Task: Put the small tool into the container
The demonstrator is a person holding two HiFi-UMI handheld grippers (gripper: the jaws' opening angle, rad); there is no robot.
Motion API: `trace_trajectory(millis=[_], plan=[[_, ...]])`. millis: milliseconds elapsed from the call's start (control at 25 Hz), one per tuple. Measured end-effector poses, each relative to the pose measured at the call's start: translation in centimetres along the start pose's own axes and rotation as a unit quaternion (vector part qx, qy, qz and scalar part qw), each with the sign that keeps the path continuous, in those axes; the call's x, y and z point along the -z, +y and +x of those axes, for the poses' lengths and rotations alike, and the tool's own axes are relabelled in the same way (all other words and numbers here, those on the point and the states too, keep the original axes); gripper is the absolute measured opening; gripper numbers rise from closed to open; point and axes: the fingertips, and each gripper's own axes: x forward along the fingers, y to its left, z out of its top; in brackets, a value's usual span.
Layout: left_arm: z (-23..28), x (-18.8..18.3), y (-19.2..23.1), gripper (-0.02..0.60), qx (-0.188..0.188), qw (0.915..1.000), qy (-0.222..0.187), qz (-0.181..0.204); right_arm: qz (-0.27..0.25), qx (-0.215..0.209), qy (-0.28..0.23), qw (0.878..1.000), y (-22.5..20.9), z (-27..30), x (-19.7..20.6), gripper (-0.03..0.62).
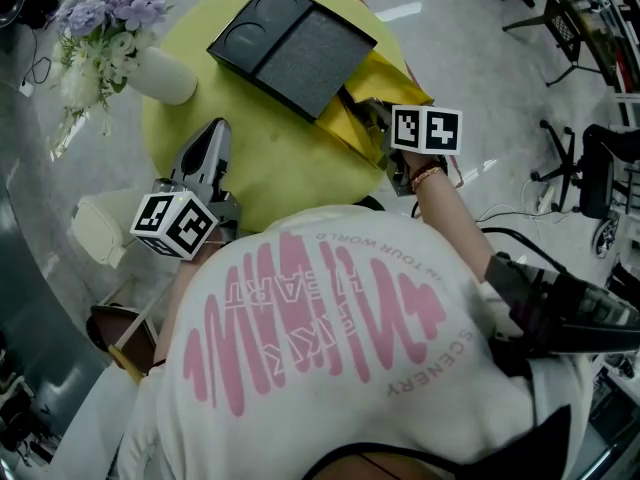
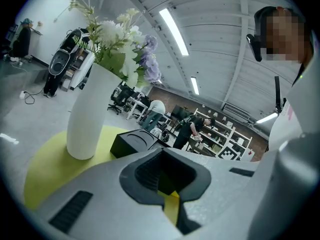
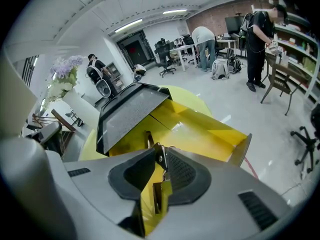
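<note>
A small metal tool (image 3: 161, 159) stands between the jaws of my right gripper (image 3: 157, 153), leaning on the right pad. A strip of yellow shows between the tool and the left pad. That gripper (image 1: 372, 118) hangs over the open yellow container (image 1: 362, 96) at the right edge of the round yellow table (image 1: 280, 183). The container's yellow floor (image 3: 200, 129) lies right below the jaws. In the head view the tool is hidden. My left gripper (image 1: 208, 146) rests at the table's near left, jaws together and empty (image 2: 165, 179).
A flat black box (image 1: 290, 43) lies at the table's far side, overlapping the container's left part (image 3: 129, 111). A white vase (image 1: 165, 73) with flowers stands at the far left (image 2: 86, 119). A pale seat (image 1: 100, 228) is beside the table. People stand far off.
</note>
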Motion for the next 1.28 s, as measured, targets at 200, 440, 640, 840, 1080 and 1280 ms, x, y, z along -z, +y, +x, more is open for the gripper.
trace_trajectory(millis=[200, 440, 640, 840, 1080, 1280], plan=[[-0.2, 0.0, 0.2, 0.008, -0.001, 1.0, -0.001, -0.004, 0.006, 0.01, 0.005, 1.0, -0.2, 0.1, 0.1, 0.074], [-0.2, -0.2, 0.4, 0.008, -0.003, 1.0, -0.004, -0.006, 0.013, 0.024, 0.012, 1.0, -0.4, 0.3, 0.1, 0.077], [-0.5, -0.1, 0.5, 0.008, -0.006, 0.9999, -0.005, -0.008, 0.02, 0.024, 0.017, 0.999, -0.4, 0.5, 0.1, 0.077], [-1.0, 0.1, 0.7, 0.008, -0.012, 0.9998, -0.008, -0.01, 0.023, 0.03, 0.021, 0.999, -0.6, 0.6, 0.1, 0.086], [-2.1, 0.4, 1.0, 0.008, -0.025, 0.9994, -0.017, -0.015, 0.024, 0.037, 0.025, 0.999, -0.6, 0.7, 0.2, 0.087], [-2.6, 0.4, 0.9, 0.008, -0.033, 0.9989, -0.028, -0.016, 0.023, 0.039, 0.028, 0.999, -0.6, 0.8, 0.2, 0.091]])
